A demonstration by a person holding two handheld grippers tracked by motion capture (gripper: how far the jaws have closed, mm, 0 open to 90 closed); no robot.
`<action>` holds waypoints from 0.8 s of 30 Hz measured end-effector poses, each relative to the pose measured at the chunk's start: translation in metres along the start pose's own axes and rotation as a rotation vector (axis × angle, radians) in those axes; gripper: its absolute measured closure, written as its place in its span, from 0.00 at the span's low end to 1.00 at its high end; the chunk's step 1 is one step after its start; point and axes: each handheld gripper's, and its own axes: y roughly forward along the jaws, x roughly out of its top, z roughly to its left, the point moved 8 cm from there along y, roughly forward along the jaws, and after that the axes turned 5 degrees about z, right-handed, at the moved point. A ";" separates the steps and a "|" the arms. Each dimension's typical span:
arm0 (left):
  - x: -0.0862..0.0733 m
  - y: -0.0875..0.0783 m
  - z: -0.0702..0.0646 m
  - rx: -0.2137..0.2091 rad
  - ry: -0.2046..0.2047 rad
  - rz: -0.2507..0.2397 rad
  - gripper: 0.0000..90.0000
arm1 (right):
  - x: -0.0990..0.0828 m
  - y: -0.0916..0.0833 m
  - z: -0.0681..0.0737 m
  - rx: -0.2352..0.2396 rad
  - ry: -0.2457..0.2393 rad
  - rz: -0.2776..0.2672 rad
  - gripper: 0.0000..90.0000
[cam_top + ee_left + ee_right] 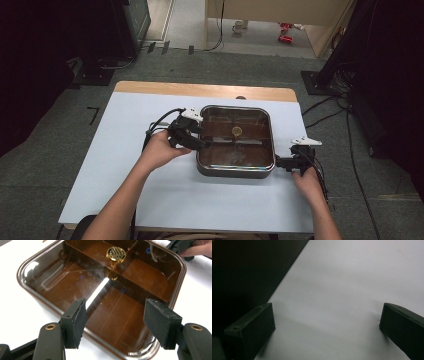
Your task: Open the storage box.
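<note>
A square, brown-lined pan (236,172) with a metal rim stands on the white table; a partition wall (140,291) splits its inside. A small round gold grille (116,253) sits on top of that partition near the middle. My left gripper (204,142) hangs over the pan's left rim, and in the left gripper view its jaws stand open (115,320) above the near rim (37,298) with nothing between the pads. My right gripper (279,162) rests low by the pan's right side. It is open (327,325) over bare table, with the dark pan wall (244,272) beside it.
The white table top (120,165) ends in a wooden strip (200,89) at the far side. Black cables trail from both grippers. Dark stands and wiring stand on the floor to the left and right of the table.
</note>
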 end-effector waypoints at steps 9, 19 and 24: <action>0.015 0.020 0.004 0.002 0.005 -0.015 0.39 | 0.000 0.000 0.000 -0.001 0.002 0.000 0.00; 0.028 0.050 0.005 -0.004 0.021 0.001 0.39 | 0.000 0.000 0.000 0.000 0.002 0.000 0.00; 0.034 0.062 0.002 -0.001 0.046 -0.014 0.39 | 0.000 0.000 0.000 0.000 0.002 0.000 0.00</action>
